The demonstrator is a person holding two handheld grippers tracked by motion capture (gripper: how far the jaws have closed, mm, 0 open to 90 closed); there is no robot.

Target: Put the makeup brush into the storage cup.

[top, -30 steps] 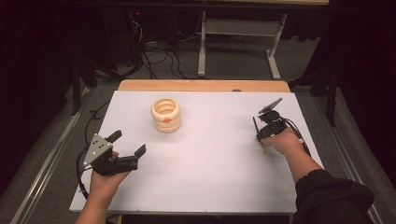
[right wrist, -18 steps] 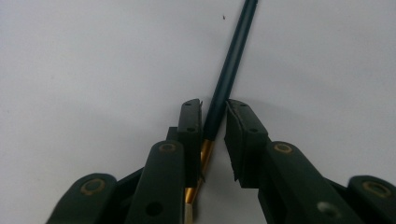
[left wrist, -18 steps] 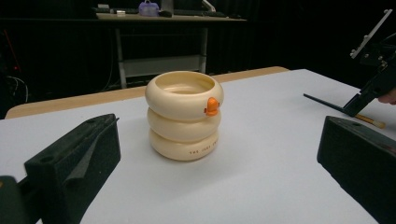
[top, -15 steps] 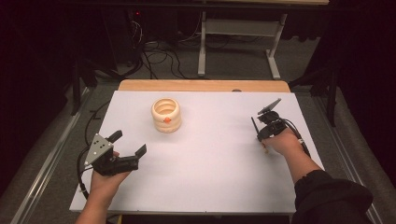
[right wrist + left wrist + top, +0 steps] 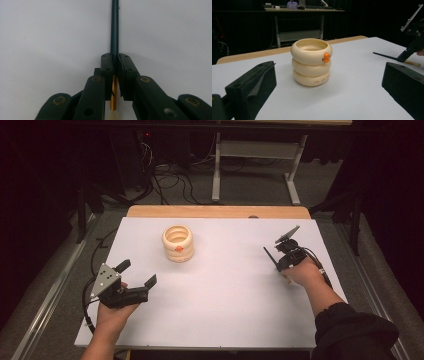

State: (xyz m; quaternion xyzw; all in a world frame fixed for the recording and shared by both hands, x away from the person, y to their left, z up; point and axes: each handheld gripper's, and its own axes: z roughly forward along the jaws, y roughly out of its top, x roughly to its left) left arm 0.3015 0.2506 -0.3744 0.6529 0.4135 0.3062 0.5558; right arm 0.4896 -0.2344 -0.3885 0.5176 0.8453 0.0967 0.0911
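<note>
Fingers of right gripper (image 5: pixel 114 72) pinch a slim black-and-gold brush (image 5: pixel 114 30); left gripper (image 5: pixel 136 274) gapes wide, empty.

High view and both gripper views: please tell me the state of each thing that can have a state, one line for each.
Paintbrush: lying flat on the table, clamped near its gold ferrule, dark handle pointing away from the hand.
Right gripper: shut on the paintbrush; its fingers have just been closing.
Left gripper: open, holding nothing, apart from the holder.
Cream ringed holder: upright, untouched, an orange knob on its top ring.
White table: bears the holder and the paintbrush.
</note>
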